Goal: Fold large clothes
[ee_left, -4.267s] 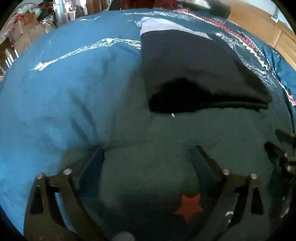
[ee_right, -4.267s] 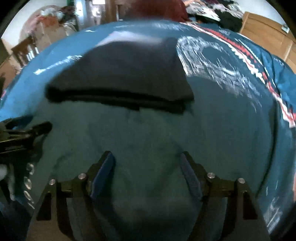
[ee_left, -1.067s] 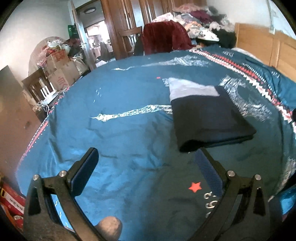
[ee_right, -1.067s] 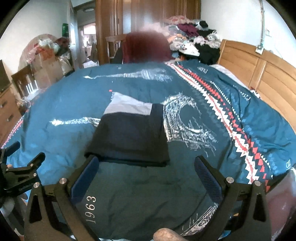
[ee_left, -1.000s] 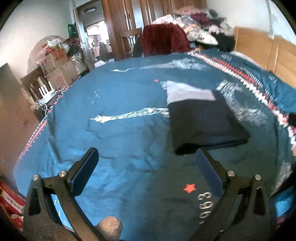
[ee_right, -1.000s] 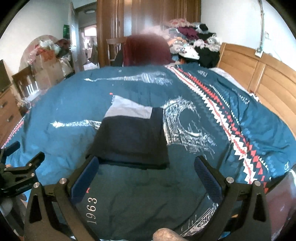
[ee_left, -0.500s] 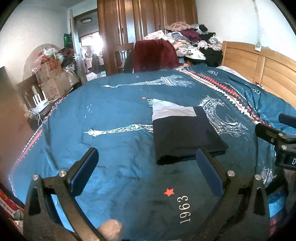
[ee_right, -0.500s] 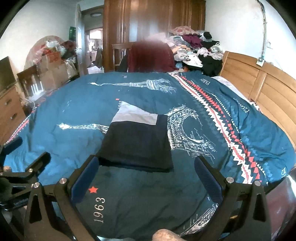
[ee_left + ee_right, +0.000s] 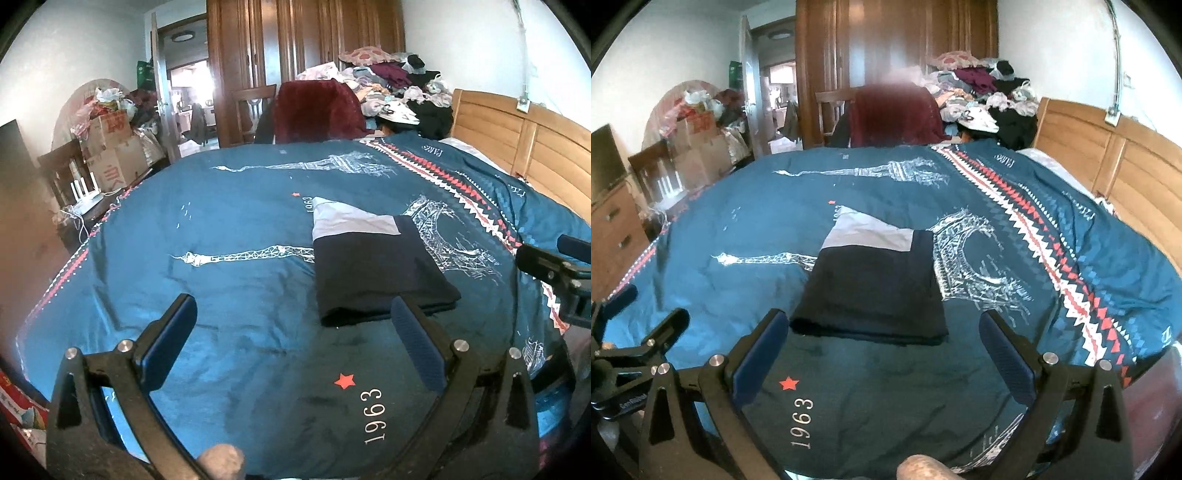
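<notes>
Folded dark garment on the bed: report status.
Both grippers open, empty. Folded dark navy garment with pale panel lies flat on teal bedspread. Nothing obstructing.

Wood wardrobe (image 9: pixel 303 48), bed headboard (image 9: pixel 517 140).

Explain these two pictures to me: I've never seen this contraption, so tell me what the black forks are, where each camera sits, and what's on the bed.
No robot here: a person holds a two-finger gripper in each hand, with a fisheye camera on each looking forward along its fingers. One picture looks past the left gripper, the other past the right gripper. Both jaws stand wide open, holding nothing. On the teal bedspread printed with towers lies a folded dark navy garment with a pale grey panel. Each view also catches the other gripper at its edge.
</notes>
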